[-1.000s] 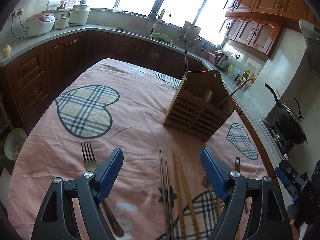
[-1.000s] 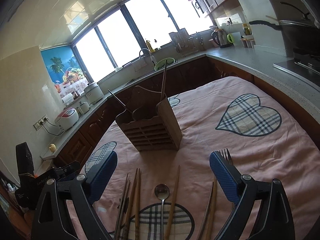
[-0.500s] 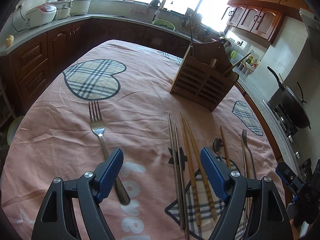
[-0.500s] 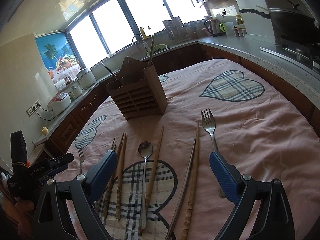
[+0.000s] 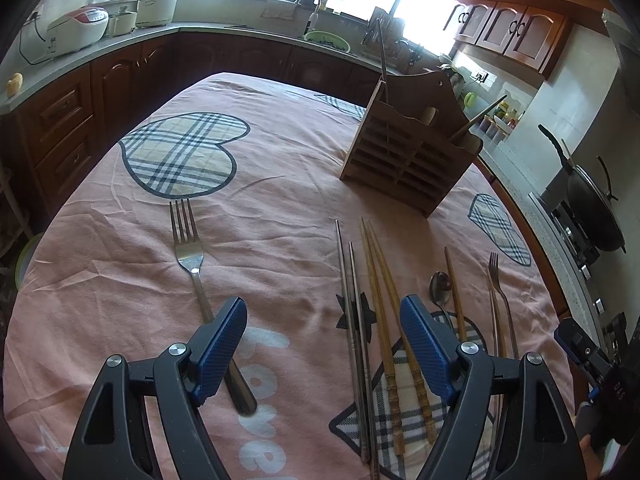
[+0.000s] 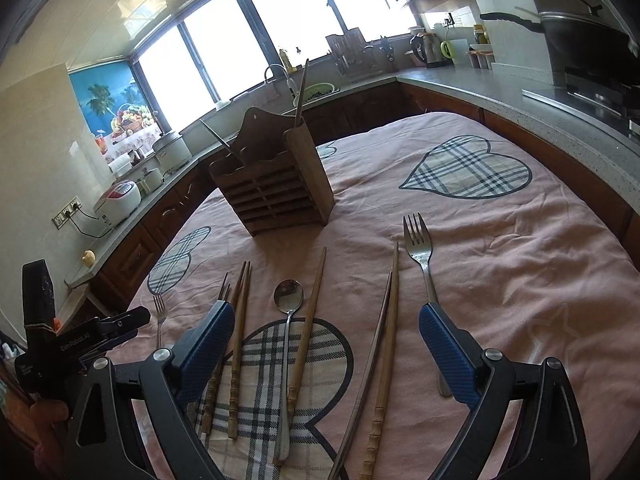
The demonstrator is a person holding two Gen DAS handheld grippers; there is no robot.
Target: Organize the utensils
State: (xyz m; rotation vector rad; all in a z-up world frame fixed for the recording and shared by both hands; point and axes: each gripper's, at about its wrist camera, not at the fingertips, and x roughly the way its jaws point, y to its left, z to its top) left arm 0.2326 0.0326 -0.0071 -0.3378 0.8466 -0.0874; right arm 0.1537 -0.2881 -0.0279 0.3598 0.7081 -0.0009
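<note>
Behind the left gripper (image 5: 322, 344) pad, fork (image 5: 192, 264) handle partly hidden

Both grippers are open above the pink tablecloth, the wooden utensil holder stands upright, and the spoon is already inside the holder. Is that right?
Not quite. The spoon is not in the holder: in the right wrist view it lies flat on the tablecloth, among the chopsticks. The rest holds: the left gripper and right gripper are open, and the wooden utensil holder stands upright.
</note>
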